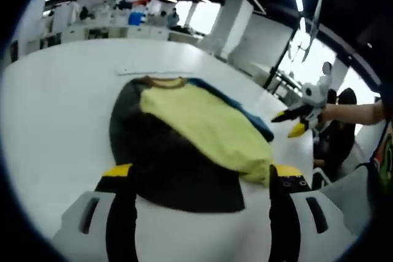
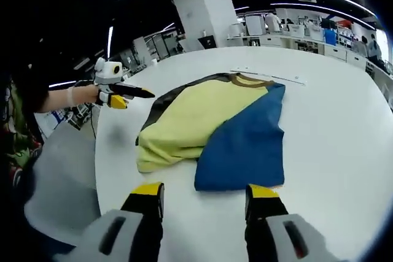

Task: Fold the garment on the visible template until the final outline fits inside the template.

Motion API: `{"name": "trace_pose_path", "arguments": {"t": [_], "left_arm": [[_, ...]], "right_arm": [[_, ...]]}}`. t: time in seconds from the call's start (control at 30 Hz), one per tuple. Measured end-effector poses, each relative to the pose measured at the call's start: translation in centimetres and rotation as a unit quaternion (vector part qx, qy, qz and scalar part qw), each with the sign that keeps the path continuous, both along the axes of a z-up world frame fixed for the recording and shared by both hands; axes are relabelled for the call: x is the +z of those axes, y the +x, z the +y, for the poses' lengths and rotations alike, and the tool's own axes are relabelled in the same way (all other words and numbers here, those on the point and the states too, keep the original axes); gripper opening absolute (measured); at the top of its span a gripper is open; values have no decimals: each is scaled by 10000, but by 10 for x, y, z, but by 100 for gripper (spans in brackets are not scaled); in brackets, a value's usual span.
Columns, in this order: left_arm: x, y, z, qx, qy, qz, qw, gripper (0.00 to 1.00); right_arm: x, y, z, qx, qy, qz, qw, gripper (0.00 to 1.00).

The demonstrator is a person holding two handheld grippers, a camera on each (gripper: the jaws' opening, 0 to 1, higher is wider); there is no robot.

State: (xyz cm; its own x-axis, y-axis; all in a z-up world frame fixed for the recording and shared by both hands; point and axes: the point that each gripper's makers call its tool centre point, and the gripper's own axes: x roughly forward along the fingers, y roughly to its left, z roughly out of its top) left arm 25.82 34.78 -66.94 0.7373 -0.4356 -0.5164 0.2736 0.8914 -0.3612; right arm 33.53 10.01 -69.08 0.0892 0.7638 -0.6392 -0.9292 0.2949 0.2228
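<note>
On the white table [image 2: 331, 127] lies the garment [image 2: 215, 124], a shirt in yellow, blue and dark panels with a brown collar [image 2: 249, 80] at its far end. In the right gripper view the yellow part is folded over the middle, its bunched edge toward the near left, while the blue panel lies flat on the right and a dark strip shows along the left edge. In the left gripper view the same garment [image 1: 184, 145] shows a wide dark panel nearest the camera, the yellow fold across it, and a sliver of blue beyond. No separate template outline can be made out. A thin pale strip [image 2: 270, 77] lies on the table just past the collar.

The right gripper [image 2: 204, 200] hovers near the blue hem, its yellow-tipped jaws spread apart and holding nothing. The left gripper [image 1: 202, 179] hangs over the dark hem, jaws likewise spread wide and empty; seen from the right gripper view it sits off the table's left edge, apart from the cloth, held by a person's hand [image 2: 83, 95]. Desks and ceiling lights fill the room behind.
</note>
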Motion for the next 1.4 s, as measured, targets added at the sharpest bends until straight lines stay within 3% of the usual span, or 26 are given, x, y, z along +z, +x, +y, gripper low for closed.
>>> {"name": "trace_pose_path", "arguments": {"t": [0.1,0.27,0.53,0.9,1.1,1.17,1.2,1.4], "left_arm": [[-2,-2,0,16,-37,17,10000,85],[-1,-2,5,58,-46,30,10000,85],[3,-1,6,131,-98,-7,9999,84],[2,-4,-4,29,-179,19,9998,83],[2,-6,-10,5,-221,39,9997,81],[5,-7,-16,-46,-225,16,9997,78],[10,-8,-25,-321,-57,-140,9994,74],[22,-1,-74,-738,204,-564,9955,64]], "right_arm": [[3,8,1,106,-48,-609,9981,40],[10,6,8,289,65,-802,9963,33],[1,0,9,717,-254,-1060,9914,30],[-14,0,16,1346,-710,-1745,9728,21],[-23,-2,17,1535,-862,-1860,9666,20],[-22,-2,18,1552,-850,-1843,9668,20],[-22,-3,19,1557,-841,-1831,9670,20],[-21,-4,21,1587,-830,-1831,9666,18]]}}
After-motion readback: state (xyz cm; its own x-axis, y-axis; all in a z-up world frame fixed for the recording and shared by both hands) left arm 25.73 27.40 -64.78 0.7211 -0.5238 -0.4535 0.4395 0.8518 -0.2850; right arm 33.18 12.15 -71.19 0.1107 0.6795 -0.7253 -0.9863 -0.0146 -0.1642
